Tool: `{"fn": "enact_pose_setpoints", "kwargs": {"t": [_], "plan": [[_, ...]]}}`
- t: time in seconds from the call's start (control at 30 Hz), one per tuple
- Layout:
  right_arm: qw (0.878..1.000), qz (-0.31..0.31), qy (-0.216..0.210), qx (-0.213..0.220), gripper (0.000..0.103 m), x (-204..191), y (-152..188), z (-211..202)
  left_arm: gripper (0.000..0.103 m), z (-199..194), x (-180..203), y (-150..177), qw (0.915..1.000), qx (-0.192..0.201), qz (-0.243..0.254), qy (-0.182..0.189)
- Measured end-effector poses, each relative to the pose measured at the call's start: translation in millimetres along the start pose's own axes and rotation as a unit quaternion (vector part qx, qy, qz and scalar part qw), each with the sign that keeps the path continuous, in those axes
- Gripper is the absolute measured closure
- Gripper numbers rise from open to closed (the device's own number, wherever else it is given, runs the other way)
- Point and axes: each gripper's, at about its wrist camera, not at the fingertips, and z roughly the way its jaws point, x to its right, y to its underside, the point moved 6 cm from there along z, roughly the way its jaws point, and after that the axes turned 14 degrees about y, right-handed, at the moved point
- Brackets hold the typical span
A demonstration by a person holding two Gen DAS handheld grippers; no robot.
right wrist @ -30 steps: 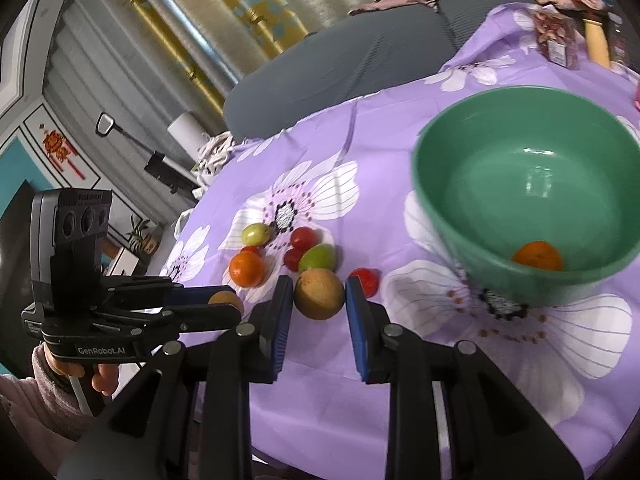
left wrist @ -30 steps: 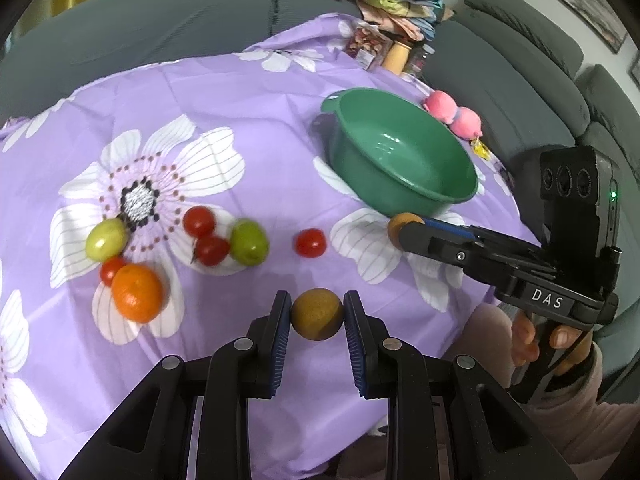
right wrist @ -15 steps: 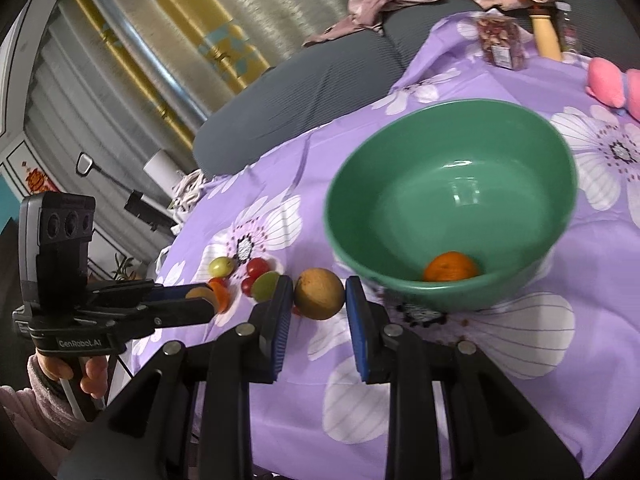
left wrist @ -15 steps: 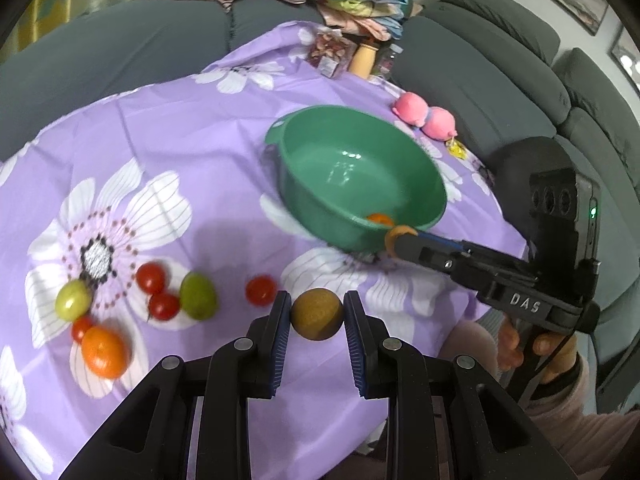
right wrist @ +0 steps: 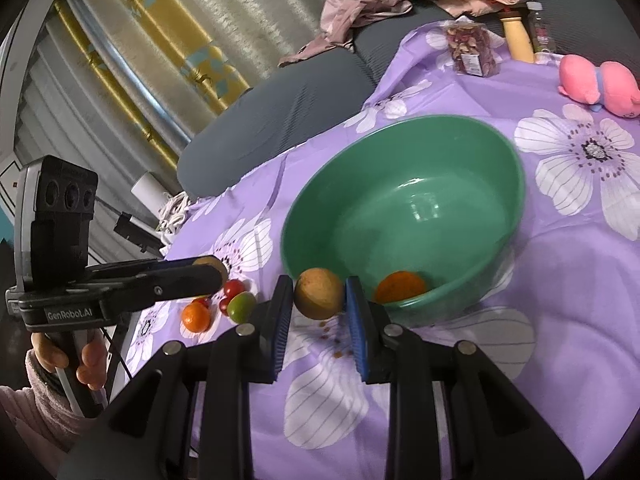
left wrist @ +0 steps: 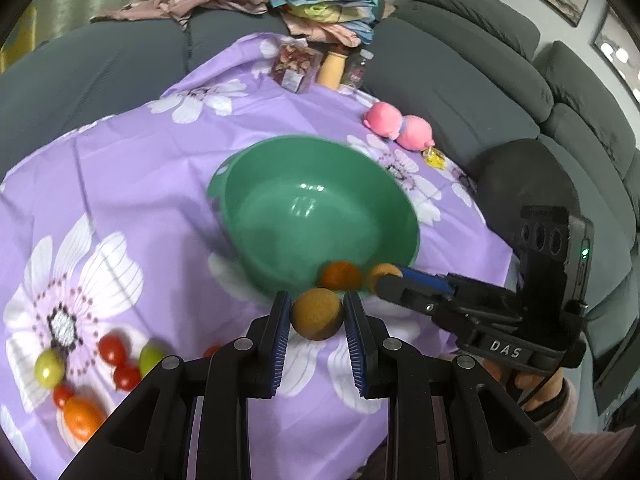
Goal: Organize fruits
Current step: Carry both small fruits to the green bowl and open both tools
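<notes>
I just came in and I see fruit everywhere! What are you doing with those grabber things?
A person is sorting fruit into the green bowl. Each hand-held gripper is shut on a round brownish fruit: the left hand-held gripper holds one, and the right hand-held gripper holds another, both near the bowl's rim. One orange already lies inside. Tomatoes, green fruits and another orange wait on the purple cloth.

the left claw (left wrist: 317,316) is gripping a round brown rough-skinned fruit (left wrist: 317,319) at the near rim of a green plastic bowl (left wrist: 280,216) that is holding an orange (left wrist: 341,276).
</notes>
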Motion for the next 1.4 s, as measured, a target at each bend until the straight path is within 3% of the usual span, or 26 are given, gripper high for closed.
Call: {"fn": "enact_pose_setpoints", "kwargs": {"t": [0.2,0.43,1.03,1.13,1.3,1.4], "plan": [[1.0,0.012,0.014,0.005,0.076,13.6,-3.4,0.0,0.076,18.6,7.0,-15.1,0.9997,-0.01,0.016,0.013],[0.999,-0.019,0.05,0.008,0.076,13.3,-7.4,3.4,0.076,42.6,1.5,-16.8,0.9993,-0.032,0.015,0.008],[0.998,-0.028,0.059,0.004,0.072,9.9,-7.0,4.6,0.076,52.7,-16.2,-9.8,0.9988,-0.045,-0.02,0.001],[0.998,-0.027,0.06,0.006,0.069,10.4,-6.5,2.1,0.07,49.6,-15.6,-9.9,0.9989,-0.041,-0.022,0.003],[0.998,-0.026,0.06,0.011,0.063,9.5,-6.2,-3.3,0.043,38.2,-11.2,-7.9,0.9994,-0.027,-0.019,0.001],[0.998,-0.025,0.06,0.014,0.06,7.8,-5.1,-6.8,0.039,27.3,-15.3,-2.1,0.9995,-0.02,-0.026,-0.003]]}}
